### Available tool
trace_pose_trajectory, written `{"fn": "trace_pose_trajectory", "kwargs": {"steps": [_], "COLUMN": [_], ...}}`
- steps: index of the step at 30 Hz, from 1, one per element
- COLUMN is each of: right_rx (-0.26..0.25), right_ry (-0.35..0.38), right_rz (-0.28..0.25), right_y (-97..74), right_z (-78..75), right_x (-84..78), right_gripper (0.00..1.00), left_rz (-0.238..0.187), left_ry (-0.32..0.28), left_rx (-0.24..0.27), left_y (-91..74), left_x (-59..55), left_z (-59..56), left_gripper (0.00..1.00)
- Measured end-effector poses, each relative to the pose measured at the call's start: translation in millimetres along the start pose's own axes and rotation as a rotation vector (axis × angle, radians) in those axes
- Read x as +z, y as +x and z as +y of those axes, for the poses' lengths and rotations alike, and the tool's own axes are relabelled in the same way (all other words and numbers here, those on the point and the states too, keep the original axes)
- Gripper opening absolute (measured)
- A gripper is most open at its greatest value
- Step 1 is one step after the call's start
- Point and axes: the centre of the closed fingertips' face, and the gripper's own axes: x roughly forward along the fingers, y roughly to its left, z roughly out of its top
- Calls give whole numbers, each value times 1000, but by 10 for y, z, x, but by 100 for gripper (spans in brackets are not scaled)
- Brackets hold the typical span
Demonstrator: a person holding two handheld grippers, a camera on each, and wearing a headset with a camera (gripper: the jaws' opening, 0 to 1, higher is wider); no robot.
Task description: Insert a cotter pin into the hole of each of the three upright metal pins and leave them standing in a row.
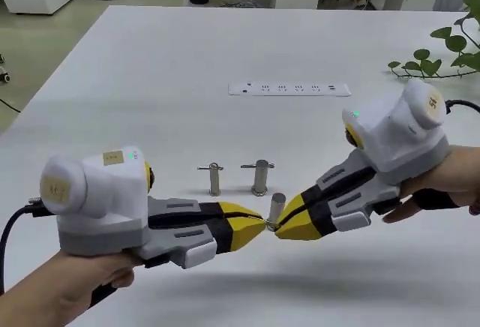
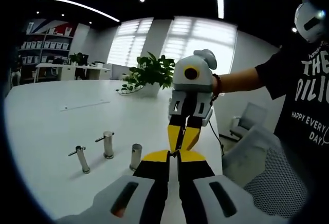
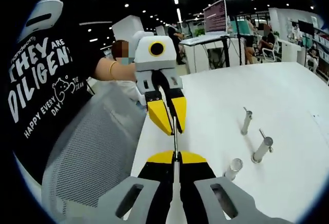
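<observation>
Three upright metal pins stand in a row on the white table (image 1: 187, 57). The left pin (image 1: 214, 179) and the middle pin (image 1: 260, 177) each carry a cotter pin through the top. The nearest pin (image 1: 277, 207) (image 2: 135, 156) (image 3: 234, 168) has a bare top. In front of it my left gripper (image 1: 261, 226) (image 2: 173, 155) and my right gripper (image 1: 280, 229) (image 3: 175, 156) meet tip to tip. Both are shut on one thin cotter pin (image 1: 270, 226) (image 3: 175, 134) that spans the gap between them, just above the table.
A white power strip (image 1: 289, 88) lies further back on the table. A green plant (image 1: 442, 53) sits at the far right edge. A mesh chair (image 3: 92, 147) stands beside the table behind the person.
</observation>
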Motion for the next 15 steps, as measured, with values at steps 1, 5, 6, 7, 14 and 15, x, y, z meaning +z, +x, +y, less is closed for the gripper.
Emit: {"fn": "trace_pose_trajectory", "kwargs": {"steps": [1,5,6,7,14,15], "right_rx": [-9,-27,-29,-33,-62,-67], "right_ry": [-8,-15,-16,-16,-16,-15], "right_rz": [7,18,22,24,62,67], "right_y": [-5,-18,-20,-22,-44,-51], "right_z": [-15,-54,-58,-65,-118,-129], "right_x": [-5,-19,-25,-27,-84,-95], "right_gripper": [0,0,0,0,0,0], "left_rz": [2,14,12,10,-3,-4], "left_ry": [0,25,27,30,40,43], "left_rx": [-7,20,27,31,93,99], "left_y": [3,30,36,40,54,57], "left_x": [1,-10,-7,-3,29,33], "left_z": [-11,27,33,40,137,141], "left_gripper": [2,4,6,8,11,12]}}
